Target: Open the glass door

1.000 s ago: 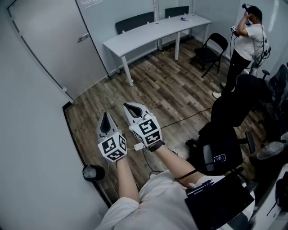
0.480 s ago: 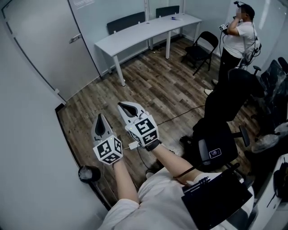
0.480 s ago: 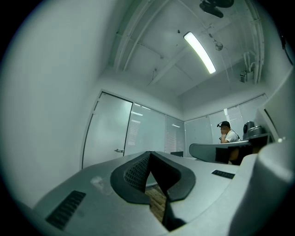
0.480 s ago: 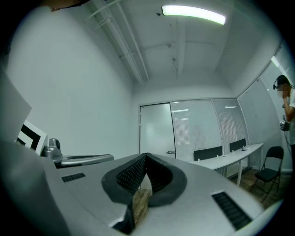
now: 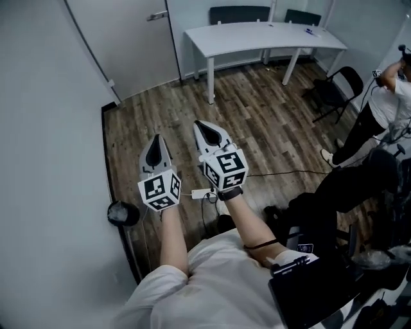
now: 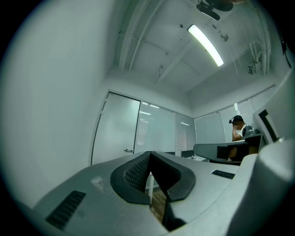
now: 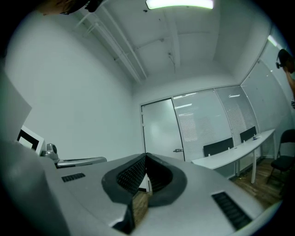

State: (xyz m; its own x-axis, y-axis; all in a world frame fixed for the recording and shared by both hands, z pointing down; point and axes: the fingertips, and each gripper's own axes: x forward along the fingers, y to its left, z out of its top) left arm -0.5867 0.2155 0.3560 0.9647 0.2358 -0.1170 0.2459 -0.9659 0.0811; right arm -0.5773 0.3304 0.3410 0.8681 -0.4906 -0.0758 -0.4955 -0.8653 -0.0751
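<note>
Both grippers are up over the wood floor (image 5: pixel 270 122), side by side, held level.

- Left gripper (image 5: pixel 156 141): jaws fully together, pads meeting, nothing between them. Marker cube faces the head camera.
- Right gripper (image 5: pixel 200 126): jaws likewise pressed together and empty. It sits just beside the left one, tip a little further out.
- Glass door (image 5: pixel 125 45): frosted panel in the far wall at the floor's far left corner, closed, lever handle (image 5: pixel 156 15) on its right side. Both grippers are well apart from it and touch neither panel nor handle. Both gripper views show the door ahead beyond the jaws.
- White table (image 5: pixel 263 35): along the far edge of the floor, just right of the door, with dark chairs (image 5: pixel 239 14) behind it.
- Folding chair (image 5: pixel 334 90): near the table's right end.
- Person (image 5: pixel 388 96): standing at the floor's right edge.
- Black office chair (image 5: pixel 350 193): near right, and a cable (image 5: pixel 282 172) runs across the boards.
</note>
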